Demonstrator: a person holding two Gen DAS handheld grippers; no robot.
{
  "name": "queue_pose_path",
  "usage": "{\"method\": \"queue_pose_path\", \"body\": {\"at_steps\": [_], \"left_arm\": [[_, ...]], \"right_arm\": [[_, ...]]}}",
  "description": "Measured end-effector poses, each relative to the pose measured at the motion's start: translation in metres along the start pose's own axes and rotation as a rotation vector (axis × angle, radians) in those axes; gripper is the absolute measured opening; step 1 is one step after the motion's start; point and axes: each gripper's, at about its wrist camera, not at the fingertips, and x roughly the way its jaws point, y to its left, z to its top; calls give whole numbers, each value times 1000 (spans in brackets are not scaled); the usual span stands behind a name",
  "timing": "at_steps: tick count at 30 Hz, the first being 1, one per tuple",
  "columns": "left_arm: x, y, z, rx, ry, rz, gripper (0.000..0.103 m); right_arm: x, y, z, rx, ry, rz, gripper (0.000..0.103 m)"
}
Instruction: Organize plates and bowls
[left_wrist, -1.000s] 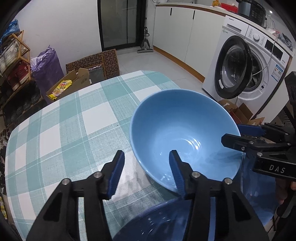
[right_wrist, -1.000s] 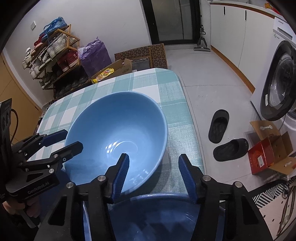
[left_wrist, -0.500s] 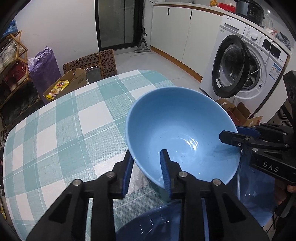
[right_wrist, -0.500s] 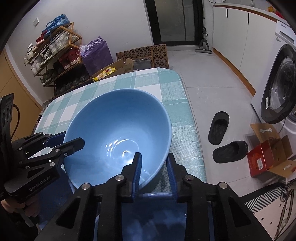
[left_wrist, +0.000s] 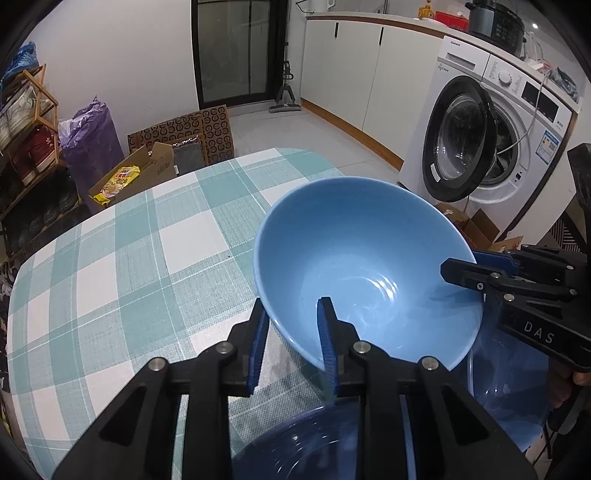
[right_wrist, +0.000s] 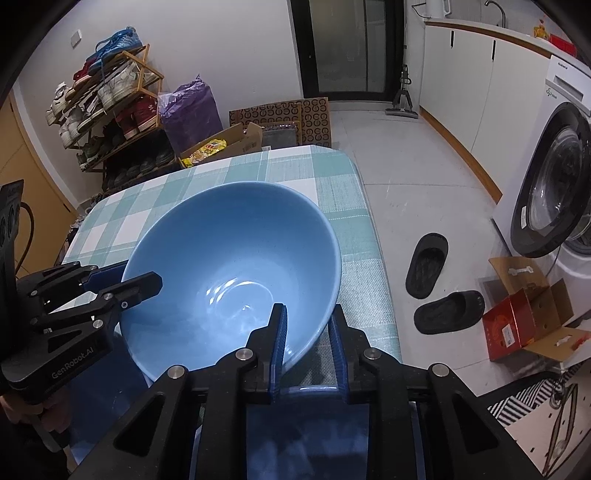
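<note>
The blue bowl (left_wrist: 365, 273) sits tilted above the near edge of the table, and we hold it by its rim from two sides. Our left gripper (left_wrist: 291, 339) is clamped on the near left rim, one blue pad (left_wrist: 325, 339) inside the bowl and the other outside; our right gripper (right_wrist: 308, 345) pinches the near right rim the same way. Directly below us lies a darker blue dish (left_wrist: 295, 446), only partly visible behind the gripper bodies. Beyond the bowl stretches the teal-and-white checked tablecloth (left_wrist: 122, 266). Farther off we see two black slippers (right_wrist: 436, 284) on the floor, a washing machine (left_wrist: 491, 147) with its door open, a purple bag (left_wrist: 90, 144) and a shoe rack (right_wrist: 107, 99) by the wall.
</note>
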Motion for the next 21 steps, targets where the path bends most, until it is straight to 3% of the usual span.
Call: {"method": "queue_pose_path", "body": {"at_steps": [21], "left_arm": [[-41,-4,1,1,-100,7,25]], "right_arm": [[-50,8,-2,-27,-100,-6,23]]}}
